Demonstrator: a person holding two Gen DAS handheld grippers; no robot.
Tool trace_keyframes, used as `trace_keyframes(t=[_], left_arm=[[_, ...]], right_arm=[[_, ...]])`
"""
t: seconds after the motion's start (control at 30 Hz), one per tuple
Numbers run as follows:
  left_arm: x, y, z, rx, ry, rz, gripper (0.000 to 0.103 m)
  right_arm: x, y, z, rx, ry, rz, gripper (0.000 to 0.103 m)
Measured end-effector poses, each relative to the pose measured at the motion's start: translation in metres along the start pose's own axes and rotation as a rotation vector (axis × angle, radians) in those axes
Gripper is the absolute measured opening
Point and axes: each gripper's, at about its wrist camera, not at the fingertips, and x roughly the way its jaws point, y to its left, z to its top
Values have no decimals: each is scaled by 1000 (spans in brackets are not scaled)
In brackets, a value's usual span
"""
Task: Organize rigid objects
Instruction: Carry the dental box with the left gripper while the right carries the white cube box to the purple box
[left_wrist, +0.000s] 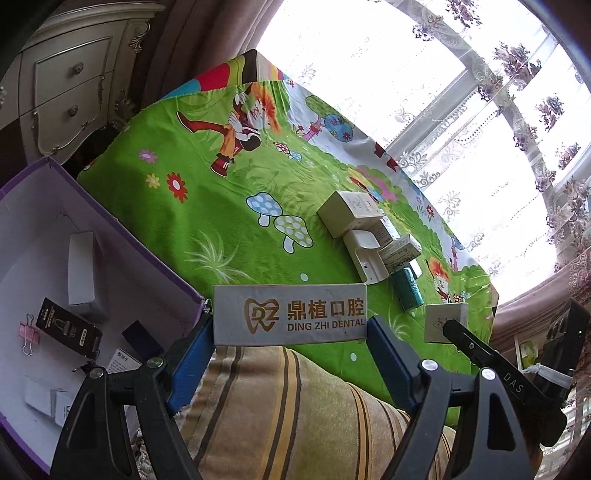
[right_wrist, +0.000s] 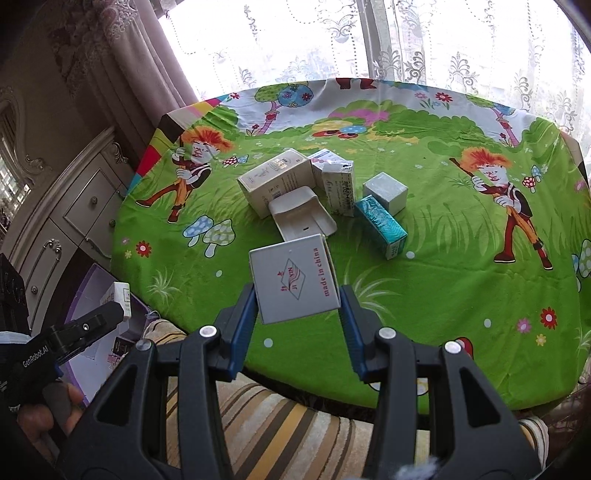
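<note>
Left-held box: a long white cardboard box printed "DING ZHI DENTAL" in gold (left_wrist: 290, 314) sits crosswise at lower centre of the left wrist view, above the near edge of the table.
Left gripper: the left gripper (left_wrist: 290, 334) stands wide, its blue pads clamped on the two short ends of that box.
Right-held box: a small grey-white cardboard box printed "made in china" in red (right_wrist: 293, 280) hangs tilted at the centre of the right wrist view.
Right gripper: the right gripper (right_wrist: 297, 306) is narrowed onto it, blue pads pressing its left and right sides.
Remaining pile: a cluster of small boxes (right_wrist: 317, 192) lies touching one another mid-table, among them a cream carton, a white moulded plastic piece, a grey cube and a teal patterned box (right_wrist: 382, 225).
Bin: a purple-rimmed open cardboard box with a white inside (left_wrist: 110, 236) fills the lower left of the left wrist view; it holds a white carton, a black card packet and a pink binder clip (left_wrist: 26, 332).
Surface: a bright green cartoon-print cloth (right_wrist: 443, 295) with mushrooms and orange-haired figures covers the table.
Foreground: a striped beige and yellow cushion (left_wrist: 295, 406) lies below the grippers.
Room: a cream carved drawer cabinet (left_wrist: 70, 92) at upper left, a lace curtain (left_wrist: 498, 110) over a bright window at upper right.
</note>
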Motion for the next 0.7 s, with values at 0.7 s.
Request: trace_keyframes(t=[0.7], left_arm=[[-75,170,35,-277,-167,187,82]], right_arm=[[21,178,-34,-340,118,207,48]])
